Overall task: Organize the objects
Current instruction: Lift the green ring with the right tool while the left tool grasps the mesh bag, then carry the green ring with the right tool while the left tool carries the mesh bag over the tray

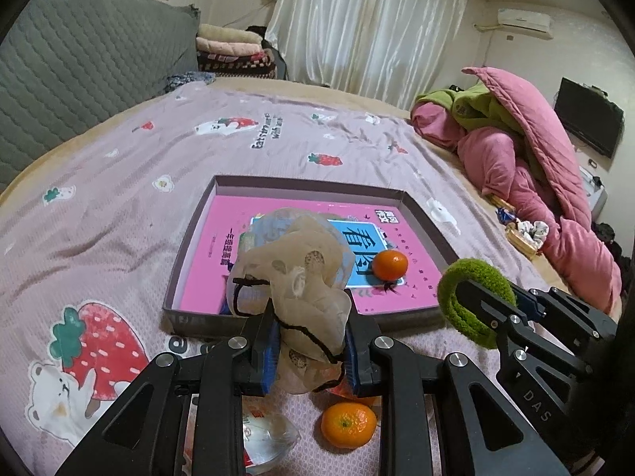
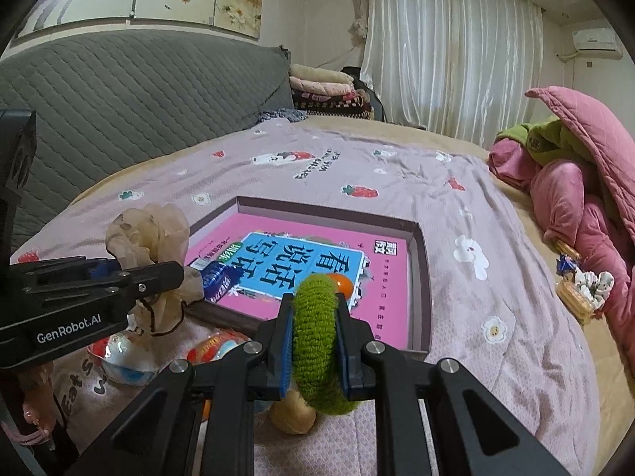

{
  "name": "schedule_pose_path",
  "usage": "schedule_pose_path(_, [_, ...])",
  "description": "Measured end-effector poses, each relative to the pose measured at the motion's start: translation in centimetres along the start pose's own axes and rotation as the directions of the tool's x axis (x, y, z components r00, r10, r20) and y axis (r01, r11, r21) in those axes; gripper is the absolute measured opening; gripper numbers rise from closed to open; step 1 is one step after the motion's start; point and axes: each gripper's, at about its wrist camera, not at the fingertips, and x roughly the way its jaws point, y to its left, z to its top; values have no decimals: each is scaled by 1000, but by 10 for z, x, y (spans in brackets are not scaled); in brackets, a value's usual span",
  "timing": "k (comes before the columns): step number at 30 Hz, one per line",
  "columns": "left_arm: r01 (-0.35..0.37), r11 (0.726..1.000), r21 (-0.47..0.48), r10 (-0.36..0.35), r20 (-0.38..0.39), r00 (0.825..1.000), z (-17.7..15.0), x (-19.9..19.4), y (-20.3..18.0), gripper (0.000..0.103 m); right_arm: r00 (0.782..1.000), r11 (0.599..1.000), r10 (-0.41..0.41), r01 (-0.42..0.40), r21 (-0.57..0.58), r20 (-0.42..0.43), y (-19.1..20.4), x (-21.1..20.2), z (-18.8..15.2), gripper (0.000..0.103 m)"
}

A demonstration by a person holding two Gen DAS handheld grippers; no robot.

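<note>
Left tool (image 1: pixel 309 337) clamped on a beige scrunchie (image 1: pixel 301 277), sheer fabric w/ a dark cord trailing off it, held up just over the near edge of the box (image 1: pixel 186 246). Right tool (image 2: pixel 315 341) clamped on a green scrunchie (image 2: pixel 317 337), fuzzy ring squeezed upright btwn the blue pads, also lifted near the box's near edge. The two tools sit side by side, left one in from the left of the right cam, right one in from the right of the left cam.

Box is a shallow tray, dark walls, lying flat on the bed (image 1: pixel 119 182). Inside: a pink book (image 1: pixel 401 289) w/ a blue title panel covering most of the floor, and an orange (image 1: pixel 391 265) resting on the book, right-centre. A blue wrapper (image 2: pixel 218 277) pokes in at the box's near-left corner.

Nearer than the box, on the strawberry-print sheet: a 2nd orange (image 1: pixel 348 424) right under the left tool, a clear snack pack (image 1: pixel 262 432) to its left, and a tan roundish thing (image 2: pixel 291 416) under the right tool, can't tell what.

Far right: pink quilt (image 1: pixel 528 182) heaped up w/ a green blanket on top. Far left: grey headboard (image 1: pixel 79 67). White curtain (image 1: pixel 369 23) at the back.
</note>
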Motion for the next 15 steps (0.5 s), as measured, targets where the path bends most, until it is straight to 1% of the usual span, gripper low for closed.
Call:
schedule_pose_path(4, [2,1000,-1,-2,6,1000,1,-2,1,27,999,1000,-10,10,-8,35,3,-5,3,18])
schedule_pose_path(9, [2,1000,1,-2,18,1000,2,-4,2,27,998,1000,-11,12,-21,59,7,-7,7,18])
schedule_pose_path(15, [-8,1000,3,8,42,999,5,-8,4,27,995,998,-17,22,-61,96,17,-10,11,18])
